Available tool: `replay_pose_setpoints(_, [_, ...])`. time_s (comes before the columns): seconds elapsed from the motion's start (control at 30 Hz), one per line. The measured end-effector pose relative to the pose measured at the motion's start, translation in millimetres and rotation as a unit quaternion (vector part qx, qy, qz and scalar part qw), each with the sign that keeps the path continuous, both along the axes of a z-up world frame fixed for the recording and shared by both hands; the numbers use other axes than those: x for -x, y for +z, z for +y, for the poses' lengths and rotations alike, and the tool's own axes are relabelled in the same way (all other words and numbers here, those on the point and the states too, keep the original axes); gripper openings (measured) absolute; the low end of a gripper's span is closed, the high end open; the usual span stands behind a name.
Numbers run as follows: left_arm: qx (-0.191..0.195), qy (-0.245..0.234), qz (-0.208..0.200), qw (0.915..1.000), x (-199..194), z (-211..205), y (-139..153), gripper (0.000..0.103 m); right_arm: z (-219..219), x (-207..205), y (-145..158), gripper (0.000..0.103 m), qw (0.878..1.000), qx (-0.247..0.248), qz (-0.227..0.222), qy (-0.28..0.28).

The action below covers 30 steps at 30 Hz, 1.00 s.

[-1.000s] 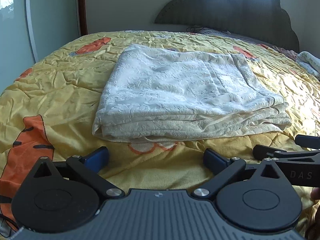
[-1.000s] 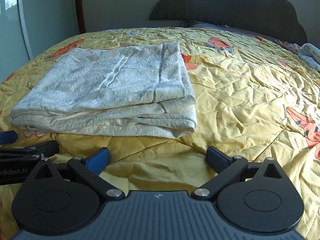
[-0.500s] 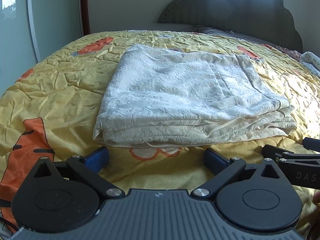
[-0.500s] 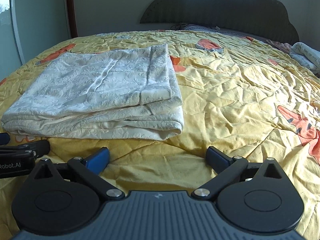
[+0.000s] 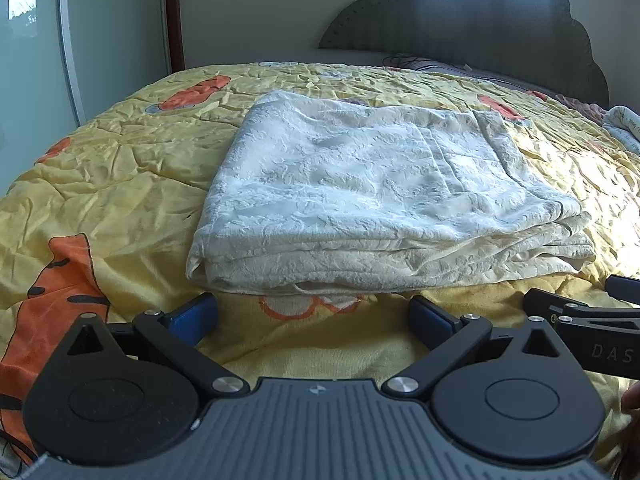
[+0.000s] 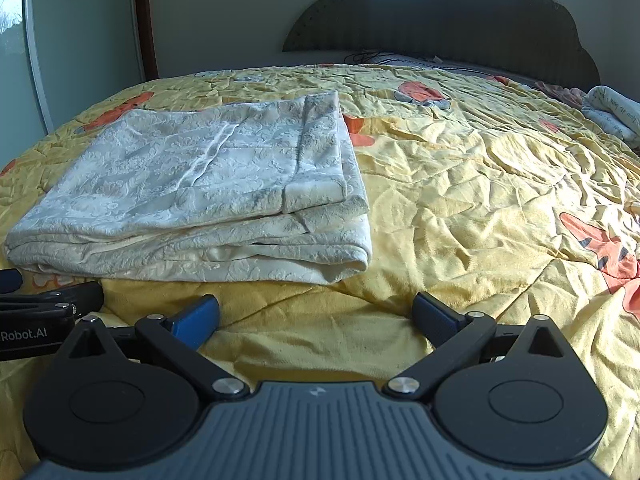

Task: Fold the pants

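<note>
One rolled cloth [image 6: 612,114] far right; pants [image 6: 192,192] unobstructed.

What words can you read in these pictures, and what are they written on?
"DAS": white letters, cut off by the picture edge, on the black right gripper in the left wrist view.
"Robot.AI": white letters, start cut off, on the black left gripper in the right wrist view.
Small print on the rolled cloth by the headboard: too blurred to read.

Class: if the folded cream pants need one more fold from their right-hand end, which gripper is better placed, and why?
Right gripper: its open fingers face the right end of the pants; the left gripper faces their left half.
</note>
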State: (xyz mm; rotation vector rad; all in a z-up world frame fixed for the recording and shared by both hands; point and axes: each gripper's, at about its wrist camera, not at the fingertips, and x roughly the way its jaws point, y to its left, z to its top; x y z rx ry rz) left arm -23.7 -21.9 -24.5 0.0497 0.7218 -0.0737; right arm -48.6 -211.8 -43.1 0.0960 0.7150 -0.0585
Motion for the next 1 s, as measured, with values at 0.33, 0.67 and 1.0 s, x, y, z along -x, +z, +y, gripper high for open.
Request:
replay_pose_setpoints(0.33, [0.002, 0.002, 0.0, 1.0, 2.6, 2.1, 0.0, 0.103, 0.5, 1.0, 0.1, 0.103, 1.0, 0.0, 0.0, 0.0])
replay_pose_setpoints(0.67, [-0.001, -0.006, 0.015, 0.9999, 0.4, 1.4, 2.8, 0.103, 0.7, 1.9, 0.2, 0.103, 1.0, 0.0, 0.0, -0.001])
replay_pose_setpoints(1.0, [-0.001, -0.006, 0.017, 0.9998, 0.3, 0.5, 2.7, 0.103, 0.9, 2.2, 0.1, 0.103, 1.0, 0.0, 0.0, -0.001])
